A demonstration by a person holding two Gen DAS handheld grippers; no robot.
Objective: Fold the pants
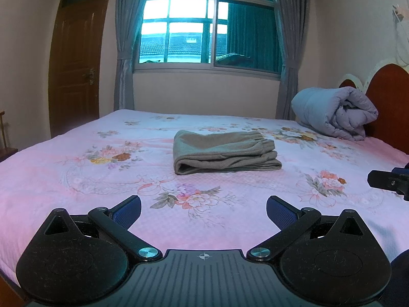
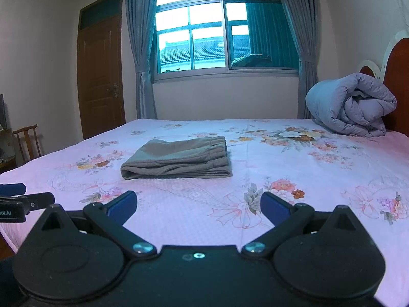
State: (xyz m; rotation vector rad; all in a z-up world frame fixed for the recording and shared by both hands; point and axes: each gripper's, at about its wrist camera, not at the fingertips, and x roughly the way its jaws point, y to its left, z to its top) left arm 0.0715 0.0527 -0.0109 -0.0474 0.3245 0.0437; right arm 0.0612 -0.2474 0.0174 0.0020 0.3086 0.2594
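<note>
While I am holding both tongs, left (image 1: 203, 208) and right (image 2: 199, 203), wide and empty near the bed's (image 1: 51, 168) front edge, any snag risks undoing the pants (image 1: 225, 152) lying folded mid-bed.

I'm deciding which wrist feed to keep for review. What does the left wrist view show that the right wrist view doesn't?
Only the left wrist view shows the right gripper poking in at its right edge, and a wall hook with hanging cords. Only the right wrist view shows the wooden chair and the left gripper at its left edge. Both share the folded grey pants on the floral bed sheet, the rolled quilt, window, door, and each view's own gripper open and empty.
</note>
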